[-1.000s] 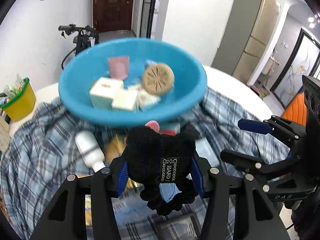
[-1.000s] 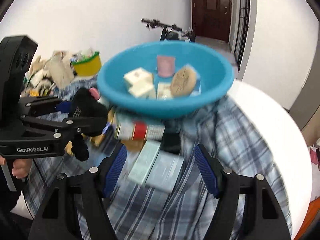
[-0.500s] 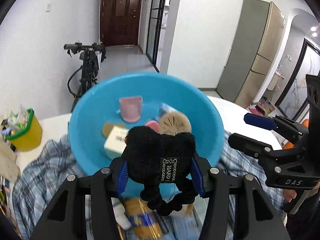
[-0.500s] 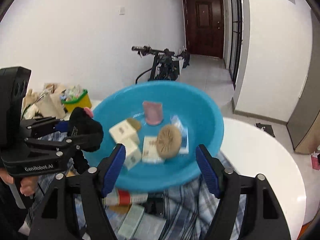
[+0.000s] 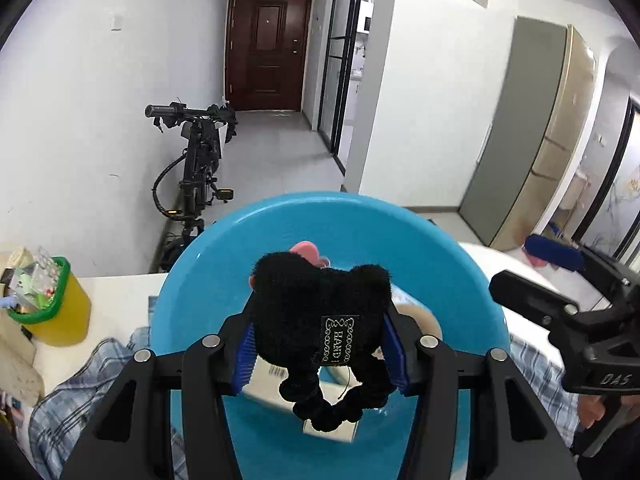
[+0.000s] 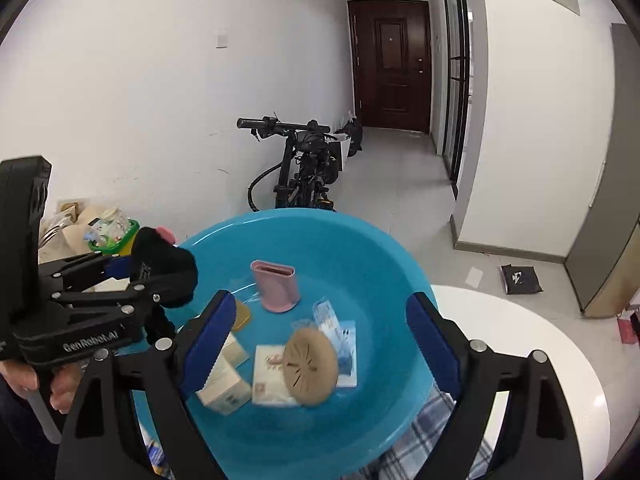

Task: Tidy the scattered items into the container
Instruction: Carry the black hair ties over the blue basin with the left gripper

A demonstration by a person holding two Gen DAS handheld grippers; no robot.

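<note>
My left gripper (image 5: 320, 348) is shut on a black plush toy (image 5: 316, 308) with a pink ear and holds it above the blue basin (image 5: 224, 256). In the right wrist view the toy (image 6: 164, 268) hangs over the left rim of the basin (image 6: 372, 248). My right gripper (image 6: 320, 332) is open and empty above the basin. Inside lie a pink holder (image 6: 276, 286), a round tan disc (image 6: 310, 366), white boxes (image 6: 224, 388) and a blue packet (image 6: 340, 340).
A plaid cloth (image 5: 72, 400) covers the round white table (image 6: 532, 352). A yellow bin with a green rim (image 5: 52, 312) stands at the left. A bicycle (image 6: 304, 164) leans on the far wall. A grey cabinet (image 5: 528, 136) is at the right.
Both grippers have moved forward and up over the basin. The scattered items on the cloth have dropped out of view. The toy stays held.
</note>
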